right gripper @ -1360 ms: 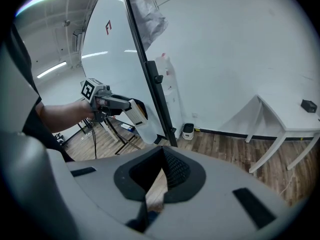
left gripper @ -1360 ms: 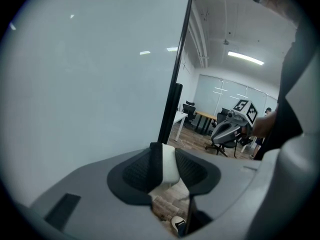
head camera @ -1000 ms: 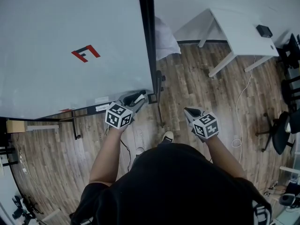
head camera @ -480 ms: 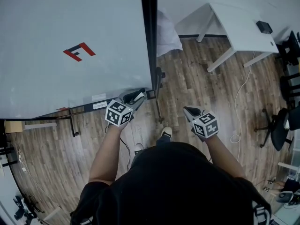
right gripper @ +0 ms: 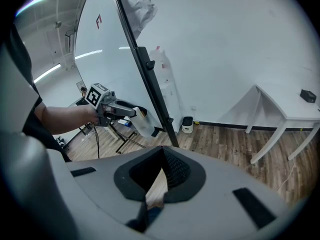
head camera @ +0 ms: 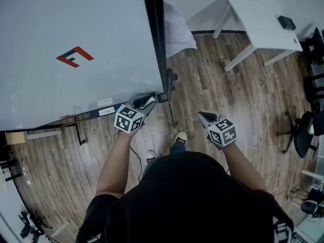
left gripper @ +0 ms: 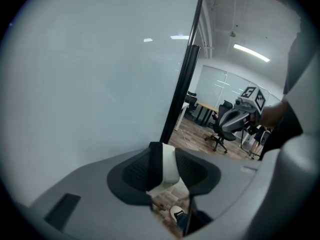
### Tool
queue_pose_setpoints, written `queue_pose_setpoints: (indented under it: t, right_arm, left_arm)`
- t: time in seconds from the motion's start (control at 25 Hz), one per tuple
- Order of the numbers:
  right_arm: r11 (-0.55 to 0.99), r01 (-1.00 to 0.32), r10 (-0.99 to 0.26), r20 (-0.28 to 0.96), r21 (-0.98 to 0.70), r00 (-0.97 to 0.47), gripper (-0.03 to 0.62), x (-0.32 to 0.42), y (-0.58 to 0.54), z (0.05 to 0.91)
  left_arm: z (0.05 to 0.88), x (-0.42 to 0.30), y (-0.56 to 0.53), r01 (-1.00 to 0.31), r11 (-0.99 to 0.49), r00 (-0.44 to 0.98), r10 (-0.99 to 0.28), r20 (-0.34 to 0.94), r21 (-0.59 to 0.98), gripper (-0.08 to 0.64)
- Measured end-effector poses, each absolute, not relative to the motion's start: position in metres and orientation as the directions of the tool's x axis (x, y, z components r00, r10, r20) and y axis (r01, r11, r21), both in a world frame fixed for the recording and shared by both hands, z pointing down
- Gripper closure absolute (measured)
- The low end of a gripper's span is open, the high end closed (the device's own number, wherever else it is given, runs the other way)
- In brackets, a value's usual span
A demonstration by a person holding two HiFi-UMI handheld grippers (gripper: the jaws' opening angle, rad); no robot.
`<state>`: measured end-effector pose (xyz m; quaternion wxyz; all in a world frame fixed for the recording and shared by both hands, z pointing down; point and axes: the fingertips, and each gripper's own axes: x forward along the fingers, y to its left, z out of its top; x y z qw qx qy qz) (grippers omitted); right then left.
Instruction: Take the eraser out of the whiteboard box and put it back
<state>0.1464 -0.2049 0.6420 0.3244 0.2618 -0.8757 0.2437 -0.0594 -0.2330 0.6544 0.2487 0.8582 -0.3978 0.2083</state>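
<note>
Snugly between left tongs (left gripper: 161,156), eraser (left gripper: 170,170); right tongs (right gripper: 161,160) closed.

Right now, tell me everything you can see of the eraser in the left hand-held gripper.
The eraser is a small flat block: a white body, seemingly plastic, with a dark layer down one face, perhaps felt. It stands on edge, clamped between the jaws of the left hand-held gripper and poking out past their tips. It is held close to the whiteboard, near its lower right corner. Only the jaws appear to touch it.
</note>
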Motion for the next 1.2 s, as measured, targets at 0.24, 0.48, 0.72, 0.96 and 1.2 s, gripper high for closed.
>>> queue_pose_setpoints:
  t: [0.24, 0.48, 0.72, 0.96, 1.2]
  right_arm:
    - [0.734, -0.626, -0.297, 0.705, -0.263, -0.644, 0.597, 0.150, -0.202, 0.648]
    - [0.729, -0.633, -0.299, 0.710, -0.261, -0.637, 0.597, 0.152, -0.203, 0.650]
    - [0.723, -0.638, -0.303, 0.710, -0.263, -0.636, 0.597, 0.150, -0.203, 0.650]
    - [0.727, -0.635, -0.298, 0.712, -0.263, -0.636, 0.597, 0.147, -0.198, 0.651]
    - [0.725, -0.637, -0.299, 0.714, -0.261, -0.633, 0.597, 0.146, -0.195, 0.650]
  left_arm:
    - [0.668, -0.059, -0.235, -0.786, -0.560, 0.595, -0.569, 0.568, 0.263, 0.400]
    - [0.678, -0.059, -0.236, -0.787, -0.553, 0.595, -0.564, 0.573, 0.272, 0.400]
    - [0.679, -0.057, -0.236, -0.778, -0.565, 0.607, -0.563, 0.561, 0.276, 0.400]
    - [0.678, -0.057, -0.237, -0.772, -0.570, 0.616, -0.563, 0.551, 0.282, 0.399]
    - [0.677, -0.060, -0.238, -0.777, -0.569, 0.610, -0.572, 0.548, 0.270, 0.382]
